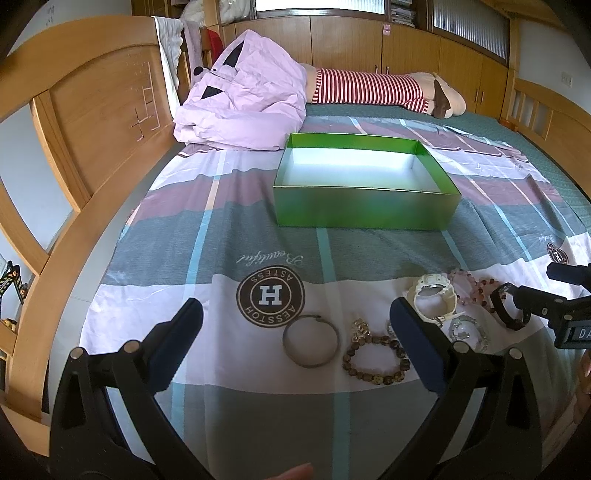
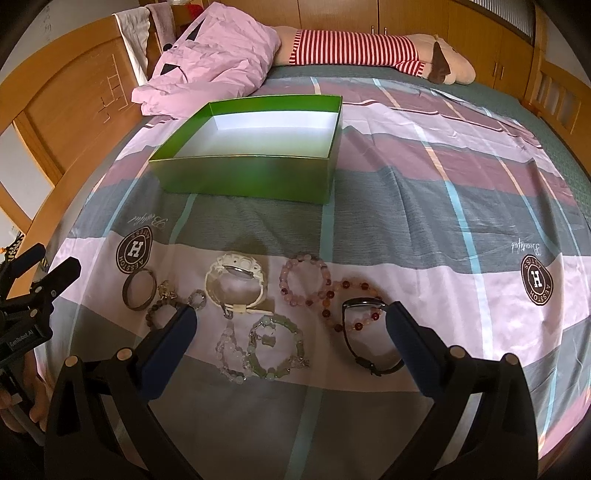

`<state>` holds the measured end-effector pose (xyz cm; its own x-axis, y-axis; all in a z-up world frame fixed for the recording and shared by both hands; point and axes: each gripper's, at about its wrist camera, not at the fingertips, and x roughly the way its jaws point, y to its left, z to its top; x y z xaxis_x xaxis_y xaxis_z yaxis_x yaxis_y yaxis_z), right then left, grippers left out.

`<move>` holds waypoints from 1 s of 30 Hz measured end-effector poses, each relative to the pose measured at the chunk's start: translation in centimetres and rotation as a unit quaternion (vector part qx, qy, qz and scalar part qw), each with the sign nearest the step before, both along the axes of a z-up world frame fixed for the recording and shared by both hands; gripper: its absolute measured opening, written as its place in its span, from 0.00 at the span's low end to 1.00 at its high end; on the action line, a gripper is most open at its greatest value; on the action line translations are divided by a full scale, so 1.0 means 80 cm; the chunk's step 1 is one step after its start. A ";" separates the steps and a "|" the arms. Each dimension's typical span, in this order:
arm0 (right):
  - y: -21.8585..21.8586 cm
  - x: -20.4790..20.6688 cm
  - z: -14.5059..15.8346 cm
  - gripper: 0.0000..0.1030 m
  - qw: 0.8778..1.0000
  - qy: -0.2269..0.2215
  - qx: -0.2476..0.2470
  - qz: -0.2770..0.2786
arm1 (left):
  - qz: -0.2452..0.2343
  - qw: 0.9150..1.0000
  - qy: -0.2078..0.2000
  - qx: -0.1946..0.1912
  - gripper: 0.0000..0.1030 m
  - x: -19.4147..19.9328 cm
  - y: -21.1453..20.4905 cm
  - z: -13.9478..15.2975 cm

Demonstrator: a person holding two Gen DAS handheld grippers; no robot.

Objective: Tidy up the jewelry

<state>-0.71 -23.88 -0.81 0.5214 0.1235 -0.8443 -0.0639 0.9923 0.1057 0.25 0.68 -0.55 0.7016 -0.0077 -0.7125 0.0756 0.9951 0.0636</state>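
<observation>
Jewelry (image 2: 255, 314) lies on plaid bedsheet (image 2: 424, 221) near green box (image 2: 251, 173).

Soft daylight enters from windows (image 1: 321, 4) at twelve o'clock, brightening the white floor of the green box (image 1: 364, 168). Shadows on the bed sheet (image 2: 424, 236) are faint. Fisheye bending curves the headboard (image 1: 74, 122) at nine o'clock; corners go black. Focus is slightly soft throughout.

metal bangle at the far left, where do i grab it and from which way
Probably the bangle's near rim, from straight above with the open left gripper. It lies flat on the bedspread as a thin open ring, so one finger can drop inside and one outside. Its right side is crowded by the brown bead bracelet.
</observation>
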 end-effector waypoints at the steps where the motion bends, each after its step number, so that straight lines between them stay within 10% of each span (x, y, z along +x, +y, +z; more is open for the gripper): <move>1: 0.000 0.000 0.000 0.99 1.000 0.001 0.000 0.000 | 0.000 1.000 0.000 0.000 0.98 0.000 0.000 0.000; 30: -0.007 0.003 0.000 0.99 1.000 0.001 -0.006 -0.010 | -0.006 1.000 0.006 0.005 0.98 0.004 -0.003 -0.001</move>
